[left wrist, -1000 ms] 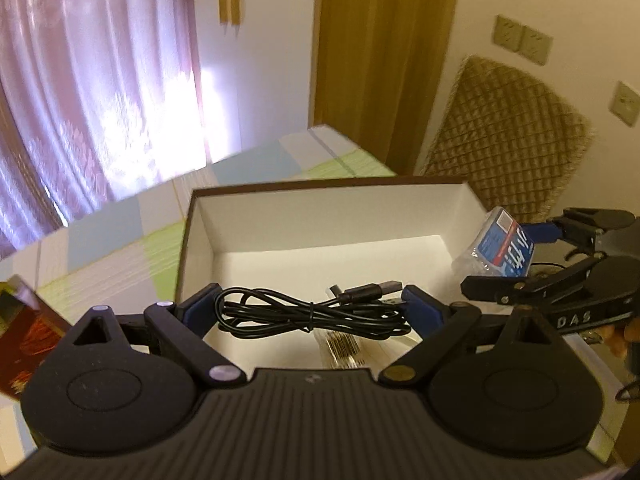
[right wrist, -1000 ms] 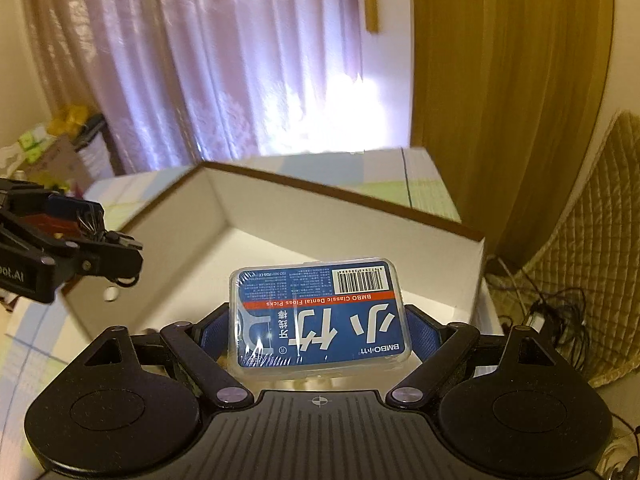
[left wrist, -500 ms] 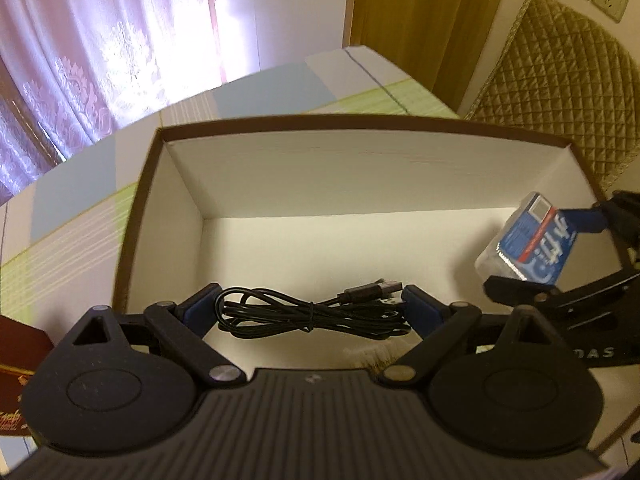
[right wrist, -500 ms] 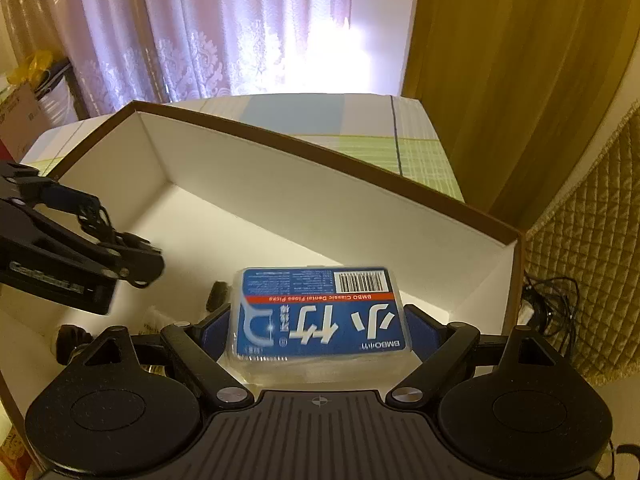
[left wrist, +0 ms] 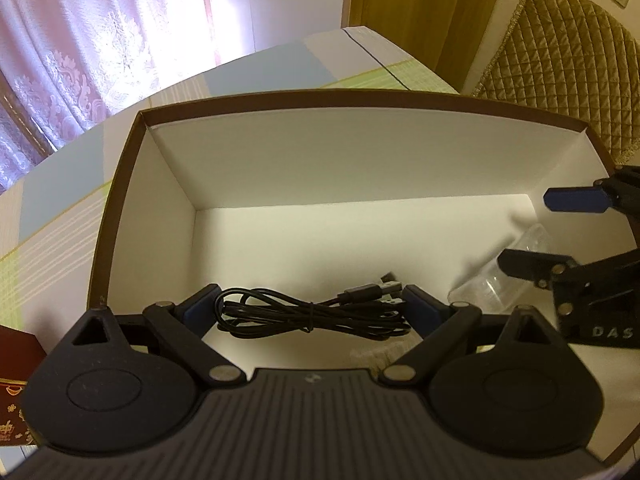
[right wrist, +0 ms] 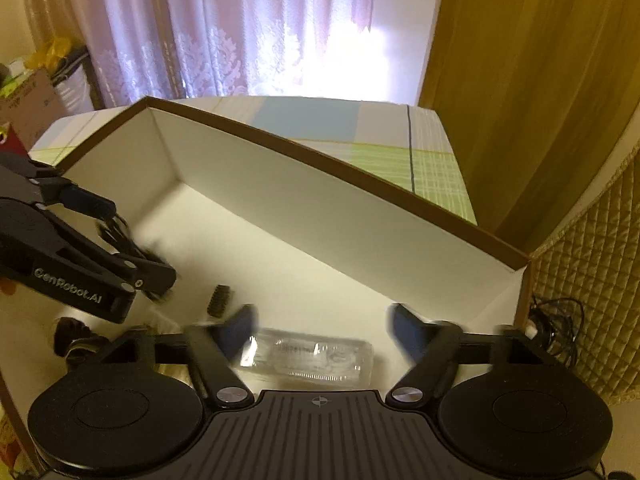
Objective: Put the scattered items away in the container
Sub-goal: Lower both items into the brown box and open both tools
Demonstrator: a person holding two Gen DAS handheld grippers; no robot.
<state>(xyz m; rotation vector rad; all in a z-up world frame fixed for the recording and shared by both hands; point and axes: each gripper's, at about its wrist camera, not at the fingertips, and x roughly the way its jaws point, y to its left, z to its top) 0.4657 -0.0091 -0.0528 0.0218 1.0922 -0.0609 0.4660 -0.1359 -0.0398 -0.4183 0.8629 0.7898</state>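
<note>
The left gripper (left wrist: 310,304) held a bundled black cable (left wrist: 312,314) between its jaws, closed on the coil from both sides, with the cable's plug end (left wrist: 370,291) sticking out toward the right finger. It hung over the near part of the open box (left wrist: 320,98), a white-lined cardboard box with a brown rim, standing on the desk (left wrist: 260,68) with its checked pale blue and green cloth. The box's far wall ran toward the desk's far edge, where a lace curtain (left wrist: 80,48) hung.

The right gripper (right wrist: 322,326) had its jaws spread wide apart, gripping nothing. The clear plastic case (right wrist: 312,354) lay on the white floor of the box between and just below the blue pads (right wrist: 240,326), touching neither as far as the blurred view showed. From the left wrist camera the same case (left wrist: 500,276) appeared as a pale smear at the right end of the box, beneath the right gripper (left wrist: 536,232).

Farther left on the box floor lay a small dark ribbed piece (right wrist: 219,299) and, near the box's left wall, a dark round object (right wrist: 70,336) too blurred to identify. A red printed card (left wrist: 16,384) lay on the desk outside the box's near left corner. A quilted gold chair back (left wrist: 568,68) stood beyond the desk's right edge.
</note>
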